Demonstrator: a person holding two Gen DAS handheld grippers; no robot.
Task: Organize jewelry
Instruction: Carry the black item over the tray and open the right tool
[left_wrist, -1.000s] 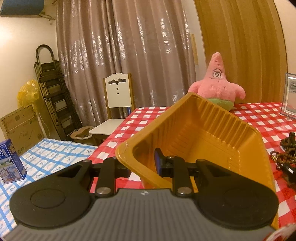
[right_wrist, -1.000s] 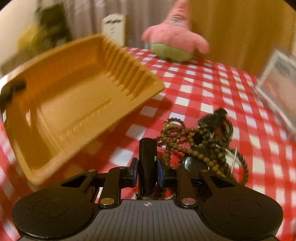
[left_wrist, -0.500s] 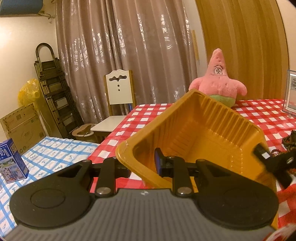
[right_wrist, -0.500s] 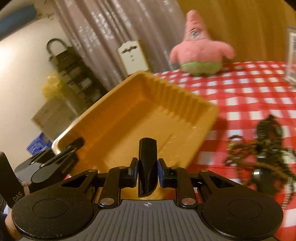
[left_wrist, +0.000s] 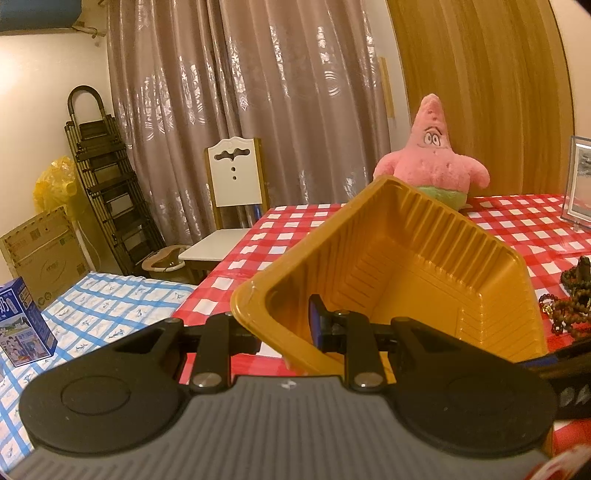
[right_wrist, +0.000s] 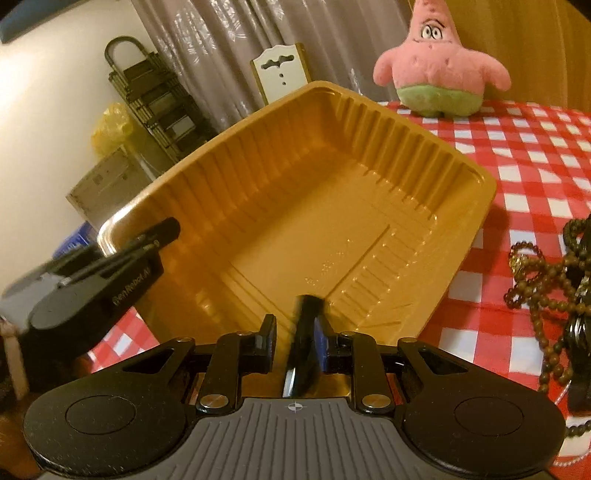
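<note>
My left gripper (left_wrist: 284, 325) is shut on the near left rim of a ribbed golden-orange plastic tray (left_wrist: 406, 273) and holds it tilted above the red checked table. The tray (right_wrist: 314, 206) is empty in the right wrist view, where my left gripper (right_wrist: 162, 232) clamps its left corner. My right gripper (right_wrist: 295, 332) hangs over the tray's near edge, jaws parted, with a small black object (right_wrist: 304, 339) blurred between them. A tangle of brown bead strands (right_wrist: 546, 266) lies on the table to the right; it also shows in the left wrist view (left_wrist: 572, 299).
A pink star plush (left_wrist: 432, 162) sits at the table's back edge, and a picture frame (left_wrist: 580, 181) stands at the far right. A white chair (left_wrist: 232, 206), a folded ladder (left_wrist: 107, 173), cardboard boxes and a blue-checked surface with a milk carton (left_wrist: 22, 325) lie to the left.
My right gripper swung left from the beads to over the tray and its jaws have parted around the black object. The tray stays clamped in my left gripper, tilted slightly differently.
</note>
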